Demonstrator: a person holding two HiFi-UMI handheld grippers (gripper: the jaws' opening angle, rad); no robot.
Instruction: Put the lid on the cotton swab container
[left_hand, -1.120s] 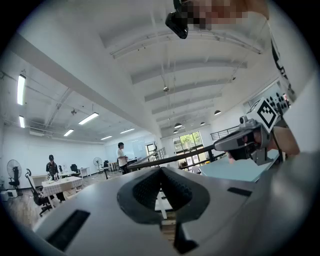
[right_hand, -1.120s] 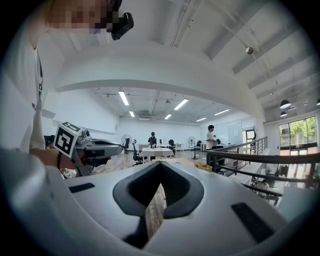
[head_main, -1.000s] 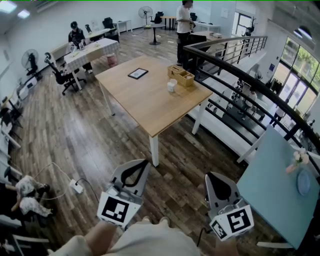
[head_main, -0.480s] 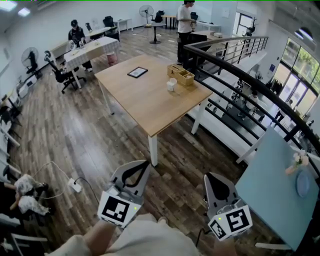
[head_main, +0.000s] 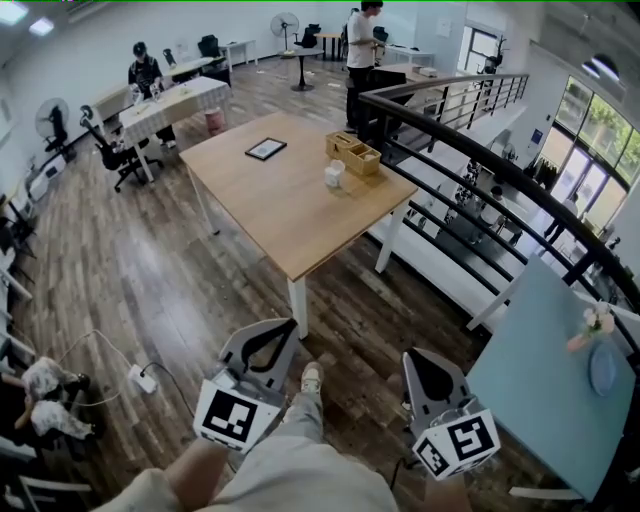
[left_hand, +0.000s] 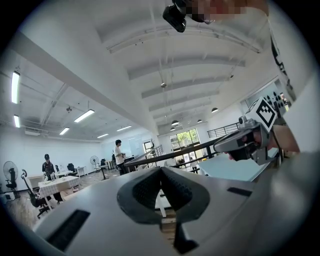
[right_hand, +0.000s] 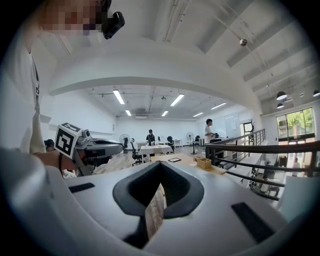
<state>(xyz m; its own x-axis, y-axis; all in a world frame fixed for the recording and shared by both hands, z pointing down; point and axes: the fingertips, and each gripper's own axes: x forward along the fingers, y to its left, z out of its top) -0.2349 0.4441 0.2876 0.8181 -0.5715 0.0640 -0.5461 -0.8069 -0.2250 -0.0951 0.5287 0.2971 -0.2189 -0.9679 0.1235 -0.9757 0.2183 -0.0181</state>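
A small white container stands on the far side of the wooden table, beside two wooden boxes. It is too far off to tell its lid apart. Both grippers hang low over the floor, well short of the table. My left gripper is shut with nothing in it. My right gripper is shut too, with only a thin slit between its jaws and nothing held. In each gripper view the other gripper shows at the side.
A dark flat tablet lies on the table's far left. A black railing runs along the right, and a light blue table stands at the near right. A power strip lies on the floor at left. People stand and sit at the back.
The view has shifted forward towards the table, and a shoe now shows between the grippers. Both grippers keep their pose and stay shut.
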